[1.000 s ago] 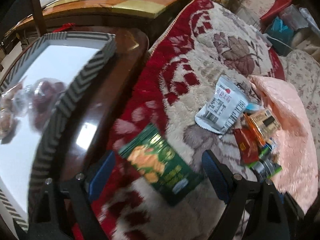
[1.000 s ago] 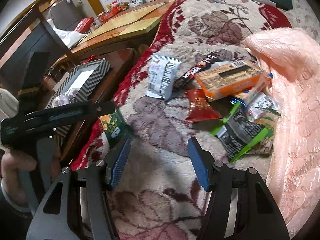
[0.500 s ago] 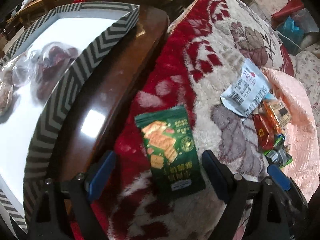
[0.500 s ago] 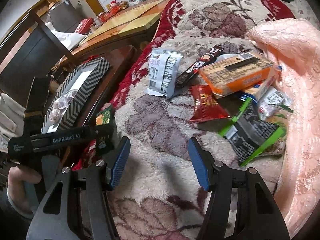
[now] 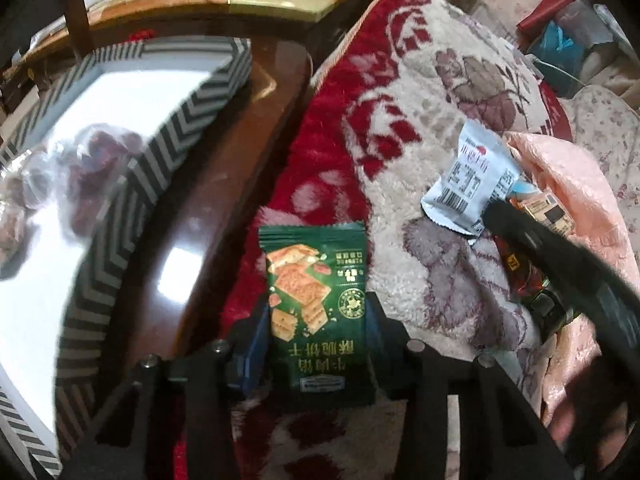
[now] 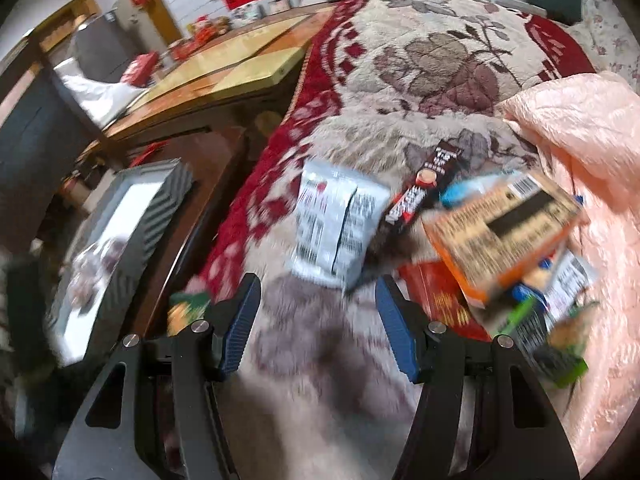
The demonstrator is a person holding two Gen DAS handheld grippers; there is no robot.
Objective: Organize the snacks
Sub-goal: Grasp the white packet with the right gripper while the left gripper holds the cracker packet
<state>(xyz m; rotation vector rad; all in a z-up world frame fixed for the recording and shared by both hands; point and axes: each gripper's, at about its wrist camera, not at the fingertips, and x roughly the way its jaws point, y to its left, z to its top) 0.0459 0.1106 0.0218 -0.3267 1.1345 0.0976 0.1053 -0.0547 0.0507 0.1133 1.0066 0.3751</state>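
- The chevron-striped tray (image 5: pixel 188 120) sits on the dark wooden side table (image 5: pixel 208 224) at the far left, with clear-wrapped reddish sweets (image 5: pixel 92 168) lying inside it
- The left gripper (image 5: pixel 318 344) has its blue pads closed against both sides of a green cracker packet (image 5: pixel 318 308), at the blanket's left edge just beside the table
- The red-and-cream floral blanket (image 5: pixel 400 128) carries the remaining snacks toward its right edge
- The right gripper (image 6: pixel 318 324) hangs spread apart over the blanket with nothing between its jaws
- Ahead of it lies a white barcode packet (image 6: pixel 336 224), touched by a dark Nescafe stick (image 6: pixel 420 196)
- Further right an orange box (image 6: pixel 500 232) lies on the heap, over a red packet (image 6: pixel 436 300)
- A pink quilt (image 6: pixel 580 128) borders the pile
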